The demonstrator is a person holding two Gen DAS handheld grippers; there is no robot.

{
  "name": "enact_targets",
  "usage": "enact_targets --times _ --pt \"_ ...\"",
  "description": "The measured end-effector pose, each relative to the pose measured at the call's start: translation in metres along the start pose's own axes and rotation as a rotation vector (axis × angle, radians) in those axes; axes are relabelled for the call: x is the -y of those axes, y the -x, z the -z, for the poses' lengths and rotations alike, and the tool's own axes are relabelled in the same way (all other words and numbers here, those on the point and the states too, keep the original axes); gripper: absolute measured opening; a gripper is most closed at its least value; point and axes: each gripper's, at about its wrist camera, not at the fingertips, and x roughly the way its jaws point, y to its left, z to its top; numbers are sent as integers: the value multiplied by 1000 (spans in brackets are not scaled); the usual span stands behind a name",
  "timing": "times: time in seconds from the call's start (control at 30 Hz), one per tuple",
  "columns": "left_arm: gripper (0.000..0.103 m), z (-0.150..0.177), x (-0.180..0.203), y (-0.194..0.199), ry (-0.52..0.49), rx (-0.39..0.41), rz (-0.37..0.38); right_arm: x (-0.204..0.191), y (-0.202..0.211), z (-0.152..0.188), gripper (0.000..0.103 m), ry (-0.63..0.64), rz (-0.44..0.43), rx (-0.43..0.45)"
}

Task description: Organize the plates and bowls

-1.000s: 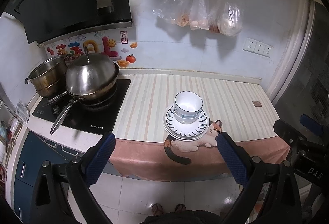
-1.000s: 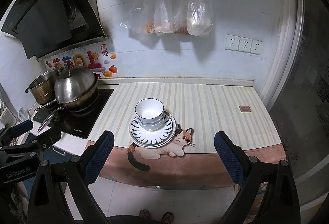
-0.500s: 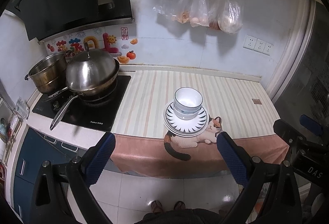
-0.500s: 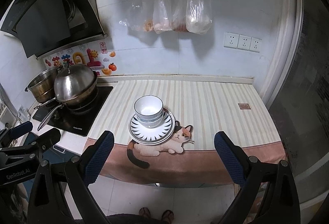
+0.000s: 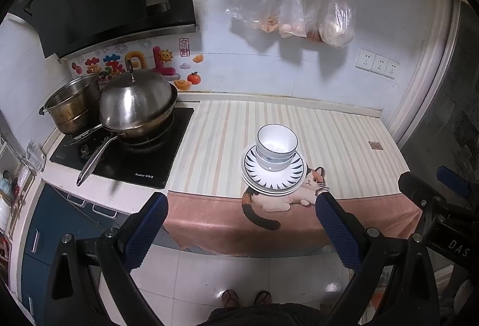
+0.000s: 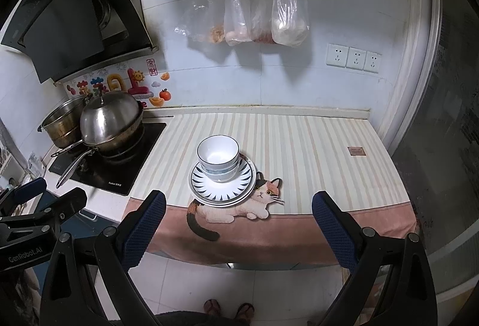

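the bowls (image 6: pixel 218 158) sit nested on the stacked plates (image 6: pixel 223 186) near the counter (image 6: pixel 314 152) front edge (over the cat print). both the left gripper (image 5: pixel 241 216) and right gripper (image 6: pixel 238 213) hang back, fingers spread, empty. best to approach level and grip the top bowl's rim gently.

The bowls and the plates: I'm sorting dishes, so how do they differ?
The bowls are deep with plain white insides and sit on top; the plates are flat, wider, and lie beneath. The top plate has dark radiating strokes round its rim; the top bowl only a thin dark rim line. Both are white, stacked and on the striped cloth.
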Motion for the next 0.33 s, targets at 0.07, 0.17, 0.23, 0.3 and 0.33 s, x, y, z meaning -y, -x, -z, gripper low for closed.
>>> enact_targets --times 0.07,0.17,0.23,0.3,0.33 --pt "101 0 -1 0 2 -1 -1 -1 0 1 100 0 -1 0" --pt "101 0 -2 -1 1 -3 -3 -4 2 2 100 0 -3 1" --pt "101 -1 -3 -1 4 -3 -2 -5 2 3 100 3 -5 1" --pt "101 -2 -3 -2 5 0 -5 -6 1 3 100 6 -6 1" --pt "101 -2 -3 -1 3 1 -3 -6 1 2 100 6 -7 0"
